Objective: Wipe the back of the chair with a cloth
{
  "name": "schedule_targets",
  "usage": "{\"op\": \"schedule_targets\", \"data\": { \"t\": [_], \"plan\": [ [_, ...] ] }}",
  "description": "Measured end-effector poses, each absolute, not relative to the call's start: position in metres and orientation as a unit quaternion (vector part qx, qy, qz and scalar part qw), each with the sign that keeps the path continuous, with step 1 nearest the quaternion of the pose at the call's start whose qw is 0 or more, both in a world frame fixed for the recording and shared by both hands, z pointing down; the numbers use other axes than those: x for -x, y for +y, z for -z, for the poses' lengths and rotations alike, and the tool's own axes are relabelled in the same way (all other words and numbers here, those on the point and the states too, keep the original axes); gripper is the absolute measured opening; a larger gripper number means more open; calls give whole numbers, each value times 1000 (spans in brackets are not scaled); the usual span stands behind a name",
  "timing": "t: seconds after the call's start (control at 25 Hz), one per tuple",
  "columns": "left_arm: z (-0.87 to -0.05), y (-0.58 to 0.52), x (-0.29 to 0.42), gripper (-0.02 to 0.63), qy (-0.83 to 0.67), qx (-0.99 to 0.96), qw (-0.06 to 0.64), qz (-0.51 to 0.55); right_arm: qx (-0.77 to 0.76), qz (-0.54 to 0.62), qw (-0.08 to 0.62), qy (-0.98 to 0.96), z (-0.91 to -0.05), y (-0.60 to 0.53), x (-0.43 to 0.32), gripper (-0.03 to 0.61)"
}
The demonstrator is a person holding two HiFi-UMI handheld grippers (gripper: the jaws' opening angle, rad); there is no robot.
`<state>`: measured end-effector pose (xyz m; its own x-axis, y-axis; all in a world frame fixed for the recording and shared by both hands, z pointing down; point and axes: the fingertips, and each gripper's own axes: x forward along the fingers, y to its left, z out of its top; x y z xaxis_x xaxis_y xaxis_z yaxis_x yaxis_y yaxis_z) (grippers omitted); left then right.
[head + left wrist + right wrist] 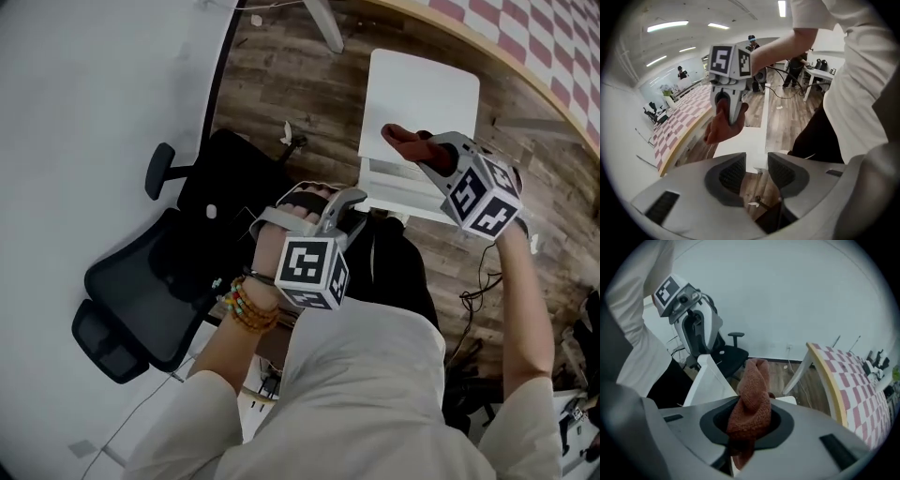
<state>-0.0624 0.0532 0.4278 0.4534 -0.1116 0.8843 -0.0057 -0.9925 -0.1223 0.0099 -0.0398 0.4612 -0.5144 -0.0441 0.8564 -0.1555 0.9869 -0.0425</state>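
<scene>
Far left, head view: black office chair (155, 300) with armrests, standing against the pale wall side, partly on the wood floor (272, 84).

Next right: left gripper (757, 171), pointing steeply down. Its own view shows the jaws standing well apart with nothing between the pads, only floor boards through the gap. Bead bracelets (246, 305) sit on the wrist of the hand that carries it (several strands, mixed colours).

Centre right: white chair (422, 94), seen from above, on the wood floor just beside the person's legs and well apart from the office chair.

Over it: cloth (752, 399), rust-red, terry-like, bunched and folded. It is pinched in the right gripper (751, 422), whose jaws are closed on its middle; a fold sticks out ahead of the pads and a tail hangs below them. In the head view the free end of the cloth lies over the white chair's near part. Whether it touches the chair, no view settles. In the right gripper view the chair's white panel stands just left of the cloth.

Far right: checkered table (534, 37), red-and-white top with a curved wooden rim.
</scene>
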Motion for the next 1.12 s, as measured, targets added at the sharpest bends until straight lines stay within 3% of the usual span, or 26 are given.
{"op": "schedule_targets", "data": {
  "t": [0.48,1.12],
  "plan": [
    [-473,53,58,182,-37,803,85,588,122,-88,569,-809,-609,-1,7,81],
    [-485,59,57,156,-67,803,52,589,229,-105,573,-780,-672,39,21,80]
  ]
}}
